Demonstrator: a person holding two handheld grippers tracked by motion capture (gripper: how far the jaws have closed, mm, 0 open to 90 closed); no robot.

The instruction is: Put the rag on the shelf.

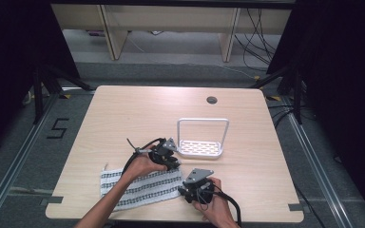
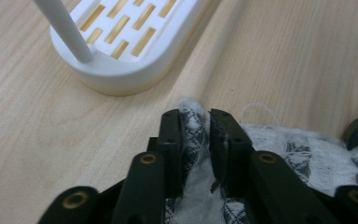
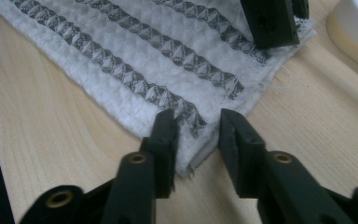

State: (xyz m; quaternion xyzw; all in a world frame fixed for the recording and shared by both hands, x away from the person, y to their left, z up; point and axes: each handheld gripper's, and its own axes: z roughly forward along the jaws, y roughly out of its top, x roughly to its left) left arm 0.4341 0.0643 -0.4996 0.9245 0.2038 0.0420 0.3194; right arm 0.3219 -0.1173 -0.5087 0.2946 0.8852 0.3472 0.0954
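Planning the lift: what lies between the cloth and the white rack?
Bare tabletop separates the cloth from the white rack, in the left gripper view.

My left tongs (image 2: 195,122) and right tongs (image 3: 196,125) are black, each with two flat, blocky jaws carrying small screw holes and brass-coloured rivets on the linkage arms. I see a grey three-cornered plate on each, and a black cable trailing off. My forearms are bare, no sleeves.

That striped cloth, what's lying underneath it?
The striped cloth lies flat on the wooden table, whose bare wood shows at every edge. Whether anything thin hides beneath can't be seen; the fabric covers it.
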